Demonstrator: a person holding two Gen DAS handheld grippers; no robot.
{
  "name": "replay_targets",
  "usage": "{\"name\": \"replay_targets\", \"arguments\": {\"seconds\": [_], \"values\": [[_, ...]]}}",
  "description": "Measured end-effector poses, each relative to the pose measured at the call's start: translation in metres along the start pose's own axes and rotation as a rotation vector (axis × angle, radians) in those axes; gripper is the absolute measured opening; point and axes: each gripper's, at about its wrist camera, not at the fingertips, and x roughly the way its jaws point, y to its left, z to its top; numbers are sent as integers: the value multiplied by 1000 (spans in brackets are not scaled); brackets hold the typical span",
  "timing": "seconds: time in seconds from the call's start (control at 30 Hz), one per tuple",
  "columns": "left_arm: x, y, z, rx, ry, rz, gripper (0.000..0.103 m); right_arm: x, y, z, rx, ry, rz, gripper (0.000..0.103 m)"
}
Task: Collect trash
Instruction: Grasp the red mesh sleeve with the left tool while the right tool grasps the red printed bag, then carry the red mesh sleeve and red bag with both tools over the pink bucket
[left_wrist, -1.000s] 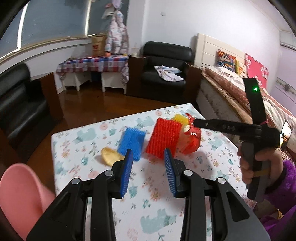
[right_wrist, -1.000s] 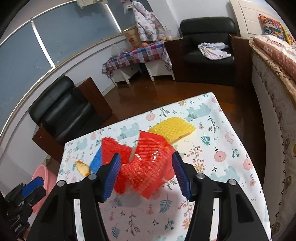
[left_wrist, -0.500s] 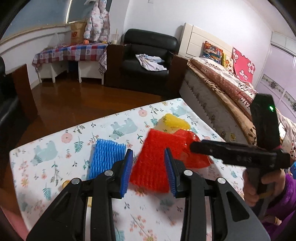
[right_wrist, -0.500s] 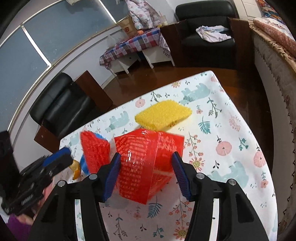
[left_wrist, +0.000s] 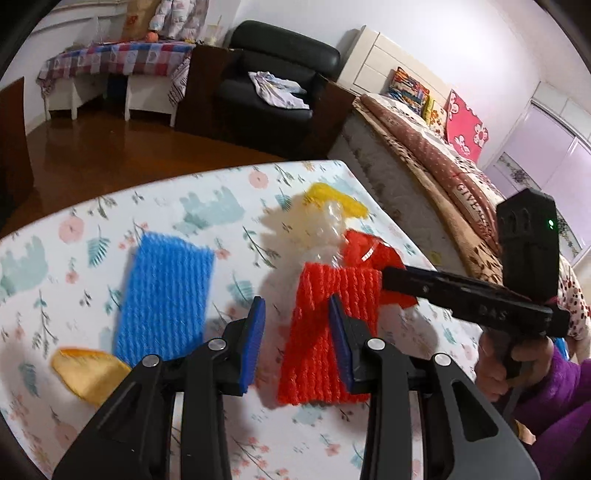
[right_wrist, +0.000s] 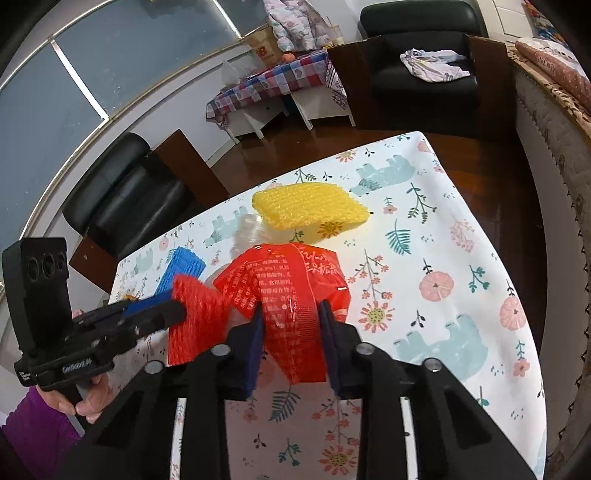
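Observation:
On the floral tablecloth (left_wrist: 207, 206) lie a blue foam net (left_wrist: 166, 295), a red foam net (left_wrist: 325, 332), a yellow foam net (left_wrist: 332, 197) and an orange peel (left_wrist: 86, 369). My left gripper (left_wrist: 295, 332) hangs open just over the table, its right pad over the red foam net's left edge. In the right wrist view, the jaws of my right gripper (right_wrist: 290, 332) are closing, and both pads press the sides of a red plastic bag (right_wrist: 288, 280). The red foam net (right_wrist: 192, 321) and the left gripper (right_wrist: 166, 308) sit to its left, the yellow net (right_wrist: 310, 206) behind.
Crumpled clear plastic (left_wrist: 328, 229) lies between the yellow net and the red bag. The table's far edge drops to a wooden floor (left_wrist: 110, 147). A black armchair (left_wrist: 273, 85) stands beyond it, and a bed (left_wrist: 424, 158) runs along the right.
The left gripper has sunk toward the table and swung right, from the blue net to the red net. The right jaws have narrowed onto the red bag.

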Motion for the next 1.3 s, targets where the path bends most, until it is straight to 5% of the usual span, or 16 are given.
{"name": "replay_targets", "arguments": {"seconds": [0.37,0.57,0.93,1.3], "values": [[-4,-43,-19,77,-68,45,35,-16,-7,-9,12,-17,-23,20],[-12,-63,-27,103,-102,104,14,-27,-10,-16,21,-28,-18,19],[-53,-89,-34,57,-191,153,11,-66,0,-23,-20,-94,14,18],[-99,-92,-66,-50,-233,284,11,-77,39,-49,-105,-71,86,18]]}}
